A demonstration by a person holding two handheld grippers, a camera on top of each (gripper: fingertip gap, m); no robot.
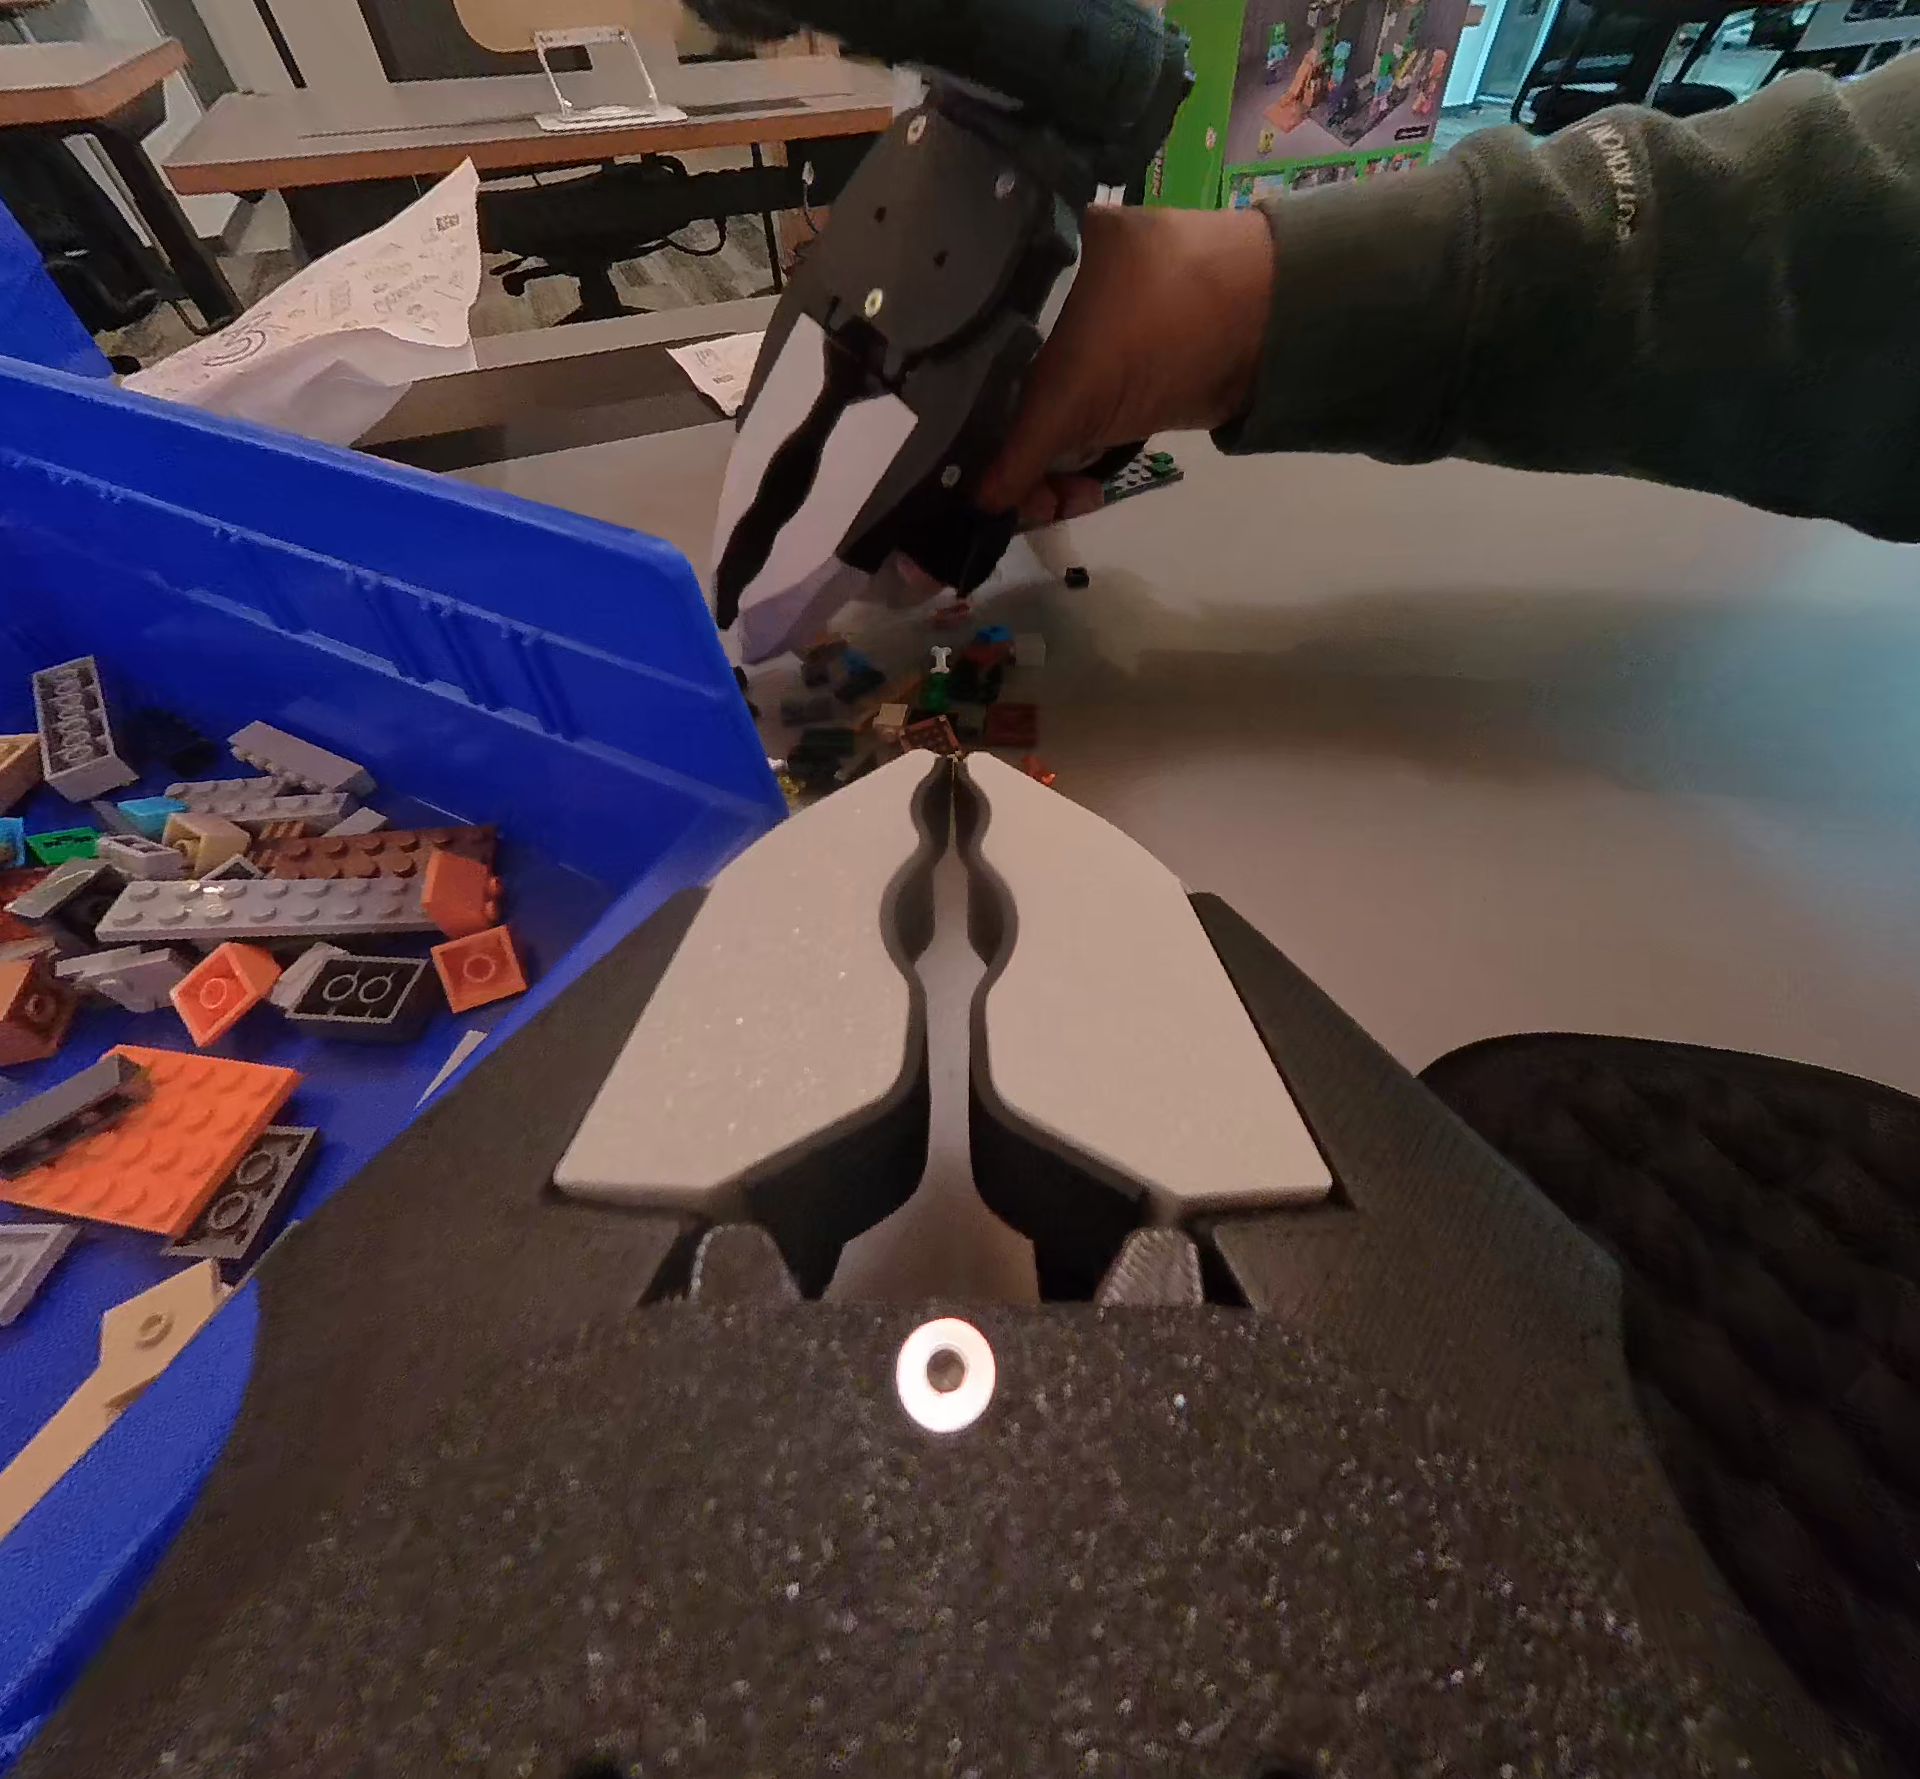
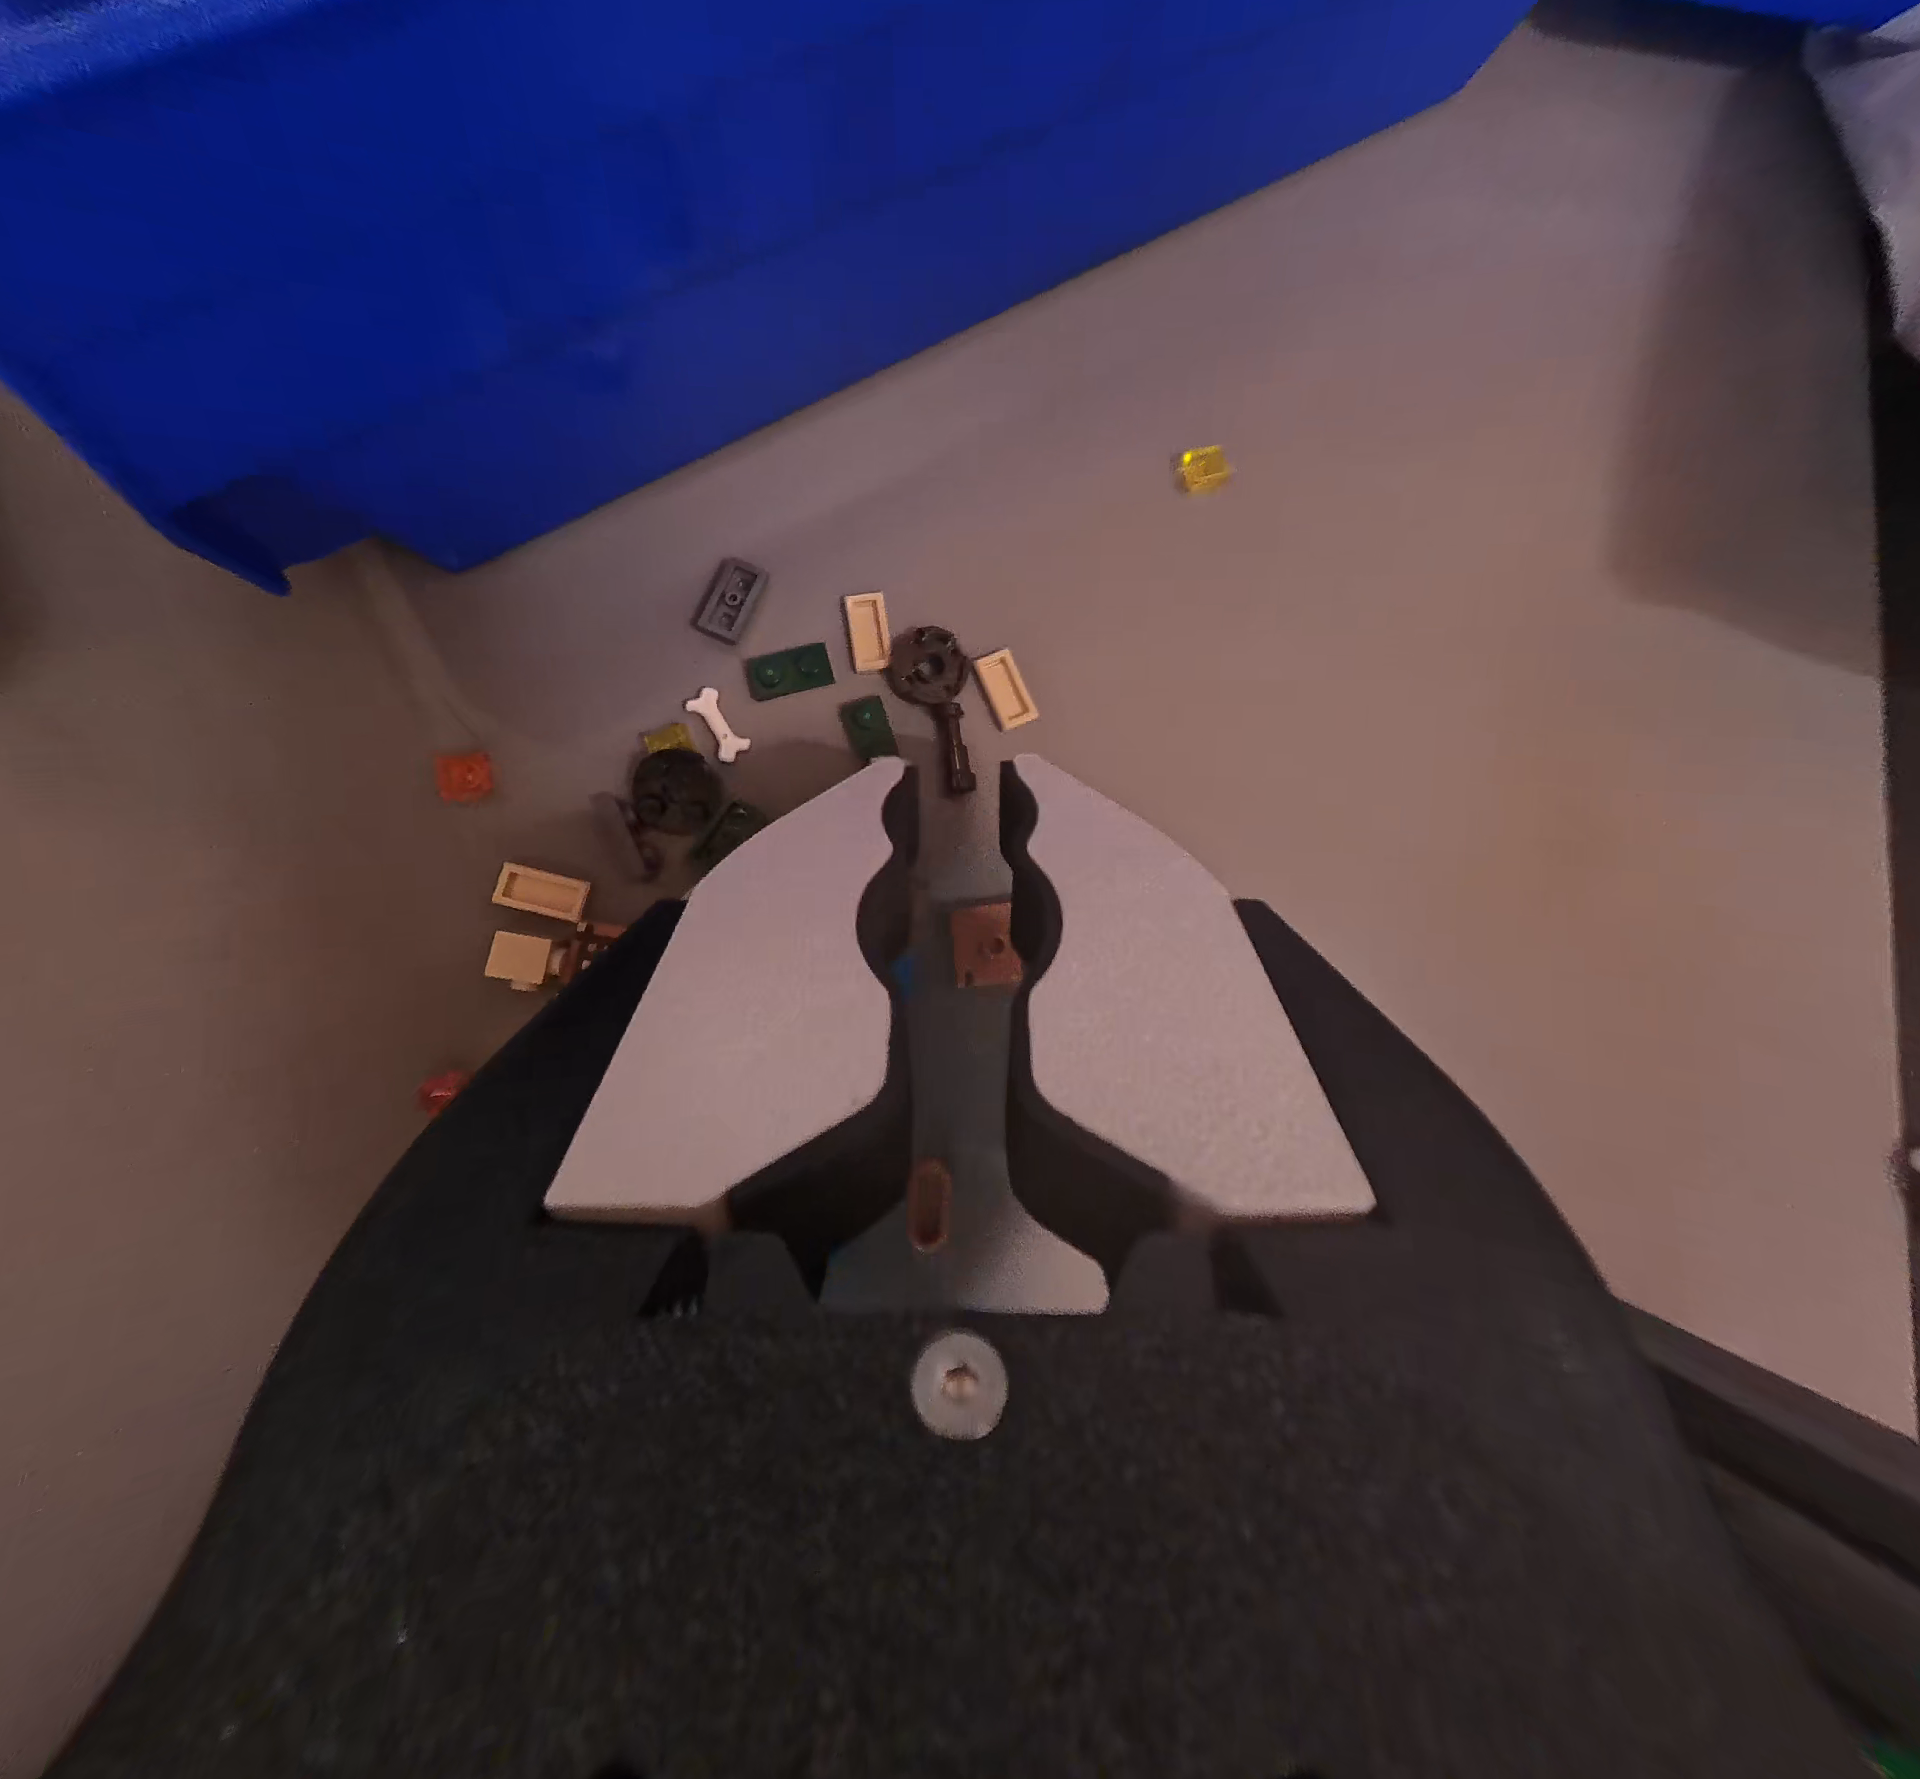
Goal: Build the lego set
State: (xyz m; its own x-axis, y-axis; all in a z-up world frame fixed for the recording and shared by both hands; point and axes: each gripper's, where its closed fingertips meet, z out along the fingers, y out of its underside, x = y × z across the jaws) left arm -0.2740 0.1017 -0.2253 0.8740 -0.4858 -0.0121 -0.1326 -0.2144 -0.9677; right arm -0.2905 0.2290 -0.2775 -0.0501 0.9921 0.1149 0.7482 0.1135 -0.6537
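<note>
Blue plastic fills the left of my view: the bin (image 1: 436,607) sits on the tabletop (image 1: 1455,794) with a jumble of grey, orange and brown bricks (image 1: 270,908) inside it. Just right of its near corner, a scatter of small pieces (image 1: 914,690) lies loose on the tabletop.

My left tongs (image 1: 952,773) are pressed together at the tips; something tiny and yellowish may be pinched there, but I cannot tell for sure. They hang near me, just short of the scatter.

My right tongs (image 2: 956,768) come down from the far side, parted by a narrow gap and holding nothing. They hover right over the scatter, so this hand is the nearer one for picking. In the right wrist view a dark key (image 2: 954,742) lies just beyond the tips, its long axis running nearly straight along the line of the fingers, ring end away from me beside a dark round piece (image 2: 928,661). I judge a grab across its shaft would need no turning of the wrist, only a small push forward. A white bone (image 2: 717,721) lies left of it, tan tiles (image 2: 1006,687) right, and a yellow cube (image 2: 1202,469) well apart, far right.
</note>
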